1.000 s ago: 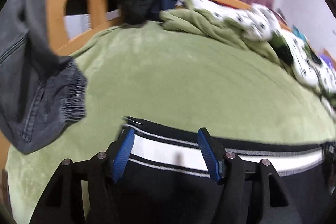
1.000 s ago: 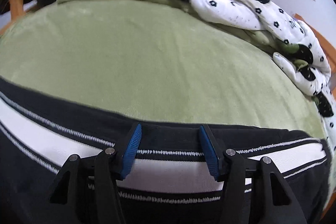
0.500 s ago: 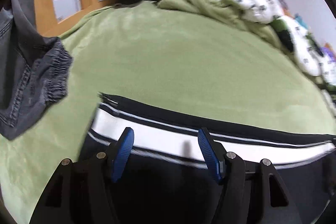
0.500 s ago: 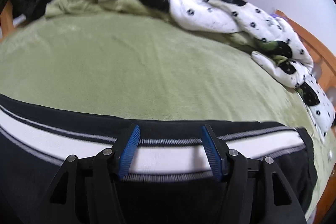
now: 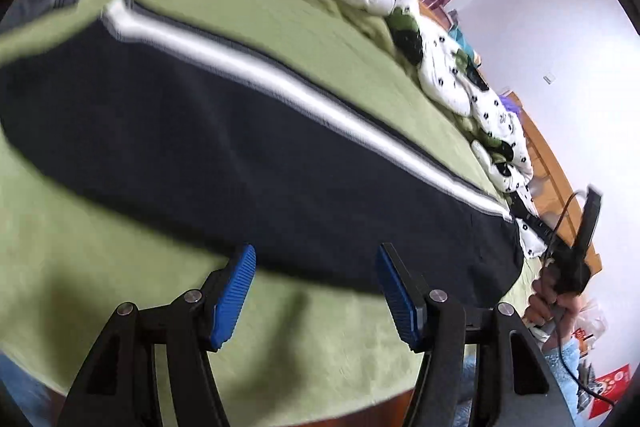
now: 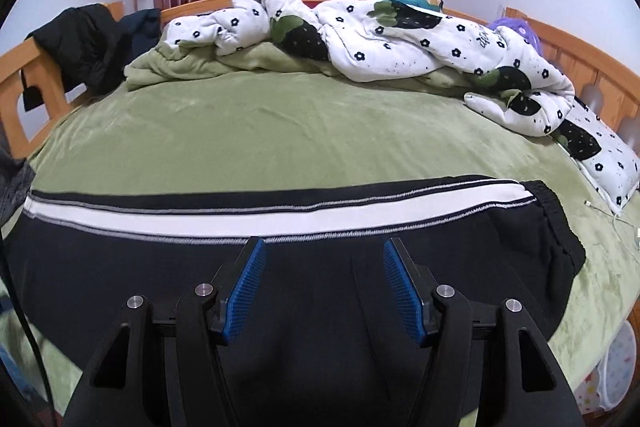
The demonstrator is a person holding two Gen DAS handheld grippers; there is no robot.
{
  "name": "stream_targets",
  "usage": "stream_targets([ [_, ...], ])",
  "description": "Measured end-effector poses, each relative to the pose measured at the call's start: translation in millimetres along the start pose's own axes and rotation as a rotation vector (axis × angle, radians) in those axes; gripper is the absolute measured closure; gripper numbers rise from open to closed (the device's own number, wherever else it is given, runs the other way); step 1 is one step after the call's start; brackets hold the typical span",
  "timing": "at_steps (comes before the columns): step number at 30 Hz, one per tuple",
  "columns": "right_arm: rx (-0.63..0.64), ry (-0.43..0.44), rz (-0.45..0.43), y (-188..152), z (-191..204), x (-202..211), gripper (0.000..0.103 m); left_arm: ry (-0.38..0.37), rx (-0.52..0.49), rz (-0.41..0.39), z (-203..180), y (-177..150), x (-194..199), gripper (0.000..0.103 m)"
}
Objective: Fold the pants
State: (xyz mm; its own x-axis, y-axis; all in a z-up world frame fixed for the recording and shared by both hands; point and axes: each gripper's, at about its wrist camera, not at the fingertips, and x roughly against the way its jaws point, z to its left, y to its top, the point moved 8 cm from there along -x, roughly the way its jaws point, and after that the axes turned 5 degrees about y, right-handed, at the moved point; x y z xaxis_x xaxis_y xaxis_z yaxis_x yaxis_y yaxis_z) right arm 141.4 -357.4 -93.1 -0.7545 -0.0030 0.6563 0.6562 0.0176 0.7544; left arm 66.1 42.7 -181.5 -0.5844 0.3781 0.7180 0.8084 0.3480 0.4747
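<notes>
With both the left gripper and right gripper half open and empty, risk of pinching only 1 layer of pants near bed edge, skewing fold.

Left tongs and right tongs gape, gripping nothing

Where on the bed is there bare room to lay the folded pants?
Free: green sheet between the pants and the bunched quilt. Crowded: headboard side, with quilt, green blanket and dark jacket.
</notes>
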Motion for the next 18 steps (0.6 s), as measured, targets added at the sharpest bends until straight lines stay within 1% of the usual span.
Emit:
stream_targets([
  [2, 0.004, 0.023, -0.008, 1, 5, 4, 0.043, 0.001, 0.039, 0.037, 1, -8, -19, 0.044],
  [3, 0.007, 0.024, -0.015, 1, 6, 6, 0.043, -0.005, 0.061, 0.038, 2, -9, -28, 0.044],
  [4, 0.006, 0.022, -0.024, 1, 7, 8, 0.043, 0.0, 0.084, 0.02, 4, -9, -34, 0.045],
  [5, 0.004, 0.023, -0.027, 1, 7, 9, 0.043, 0.006, 0.105, -0.019, 7, -5, -35, 0.051],
  [6, -0.001, 0.028, -0.023, 1, 8, 9, 0.043, 0.027, 0.122, -0.061, 12, -1, -33, 0.054],
  [8, -0.025, 0.045, -0.015, 0, 7, 7, 0.043, 0.081, 0.141, -0.111, 27, 10, -29, 0.069],
  [9, -0.037, 0.054, -0.009, -1, 6, 6, 0.043, 0.116, 0.159, -0.143, 41, 16, -23, 0.071],
  [12, -0.062, 0.074, 0.003, 1, 8, 2, 0.043, 0.136, 0.222, -0.176, 75, 32, -10, 0.071],
  [15, -0.065, 0.087, 0.007, 4, 16, -1, 0.043, 0.214, 0.3, -0.237, 122, 53, 13, 0.071],
  [18, -0.062, 0.11, 0.008, 6, 29, -4, 0.043, 0.285, 0.346, -0.255, 159, 72, 23, 0.071],
])
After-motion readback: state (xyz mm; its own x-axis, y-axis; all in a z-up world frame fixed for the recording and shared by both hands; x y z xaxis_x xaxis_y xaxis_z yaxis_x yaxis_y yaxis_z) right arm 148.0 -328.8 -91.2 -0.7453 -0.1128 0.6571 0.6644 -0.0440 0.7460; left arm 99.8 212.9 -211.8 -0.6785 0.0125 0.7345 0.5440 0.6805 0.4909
